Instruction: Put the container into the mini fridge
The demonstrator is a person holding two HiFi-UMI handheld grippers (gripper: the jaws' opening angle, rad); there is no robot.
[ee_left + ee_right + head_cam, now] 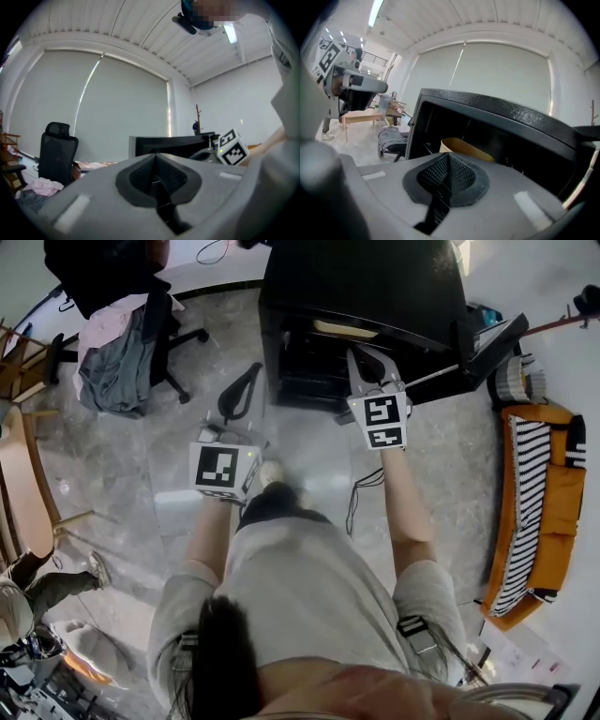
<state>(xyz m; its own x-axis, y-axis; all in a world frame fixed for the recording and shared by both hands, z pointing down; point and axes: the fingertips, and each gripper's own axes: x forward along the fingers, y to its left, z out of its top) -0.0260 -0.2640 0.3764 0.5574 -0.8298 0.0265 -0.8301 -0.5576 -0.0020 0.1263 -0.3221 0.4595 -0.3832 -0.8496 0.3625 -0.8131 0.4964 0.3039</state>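
The black mini fridge [366,282] stands open ahead of me, its door [492,343] swung out to the right. A tan container [345,329] sits on a shelf inside; in the right gripper view the container [466,149] shows just beyond my jaws. My right gripper [364,360] is at the fridge opening, a little short of the container, shut with nothing held. My left gripper [246,381] hangs lower and to the left over the floor, also shut and empty. In the left gripper view the fridge [168,143] and the right gripper's marker cube [233,146] show beyond the left gripper [156,176].
A black office chair [164,329] draped with clothes [112,367] stands to the left of the fridge. An orange and striped seat [539,502] lies along the right wall. Wooden furniture [23,474] lines the left edge. A black cable [361,493] trails on the marble floor.
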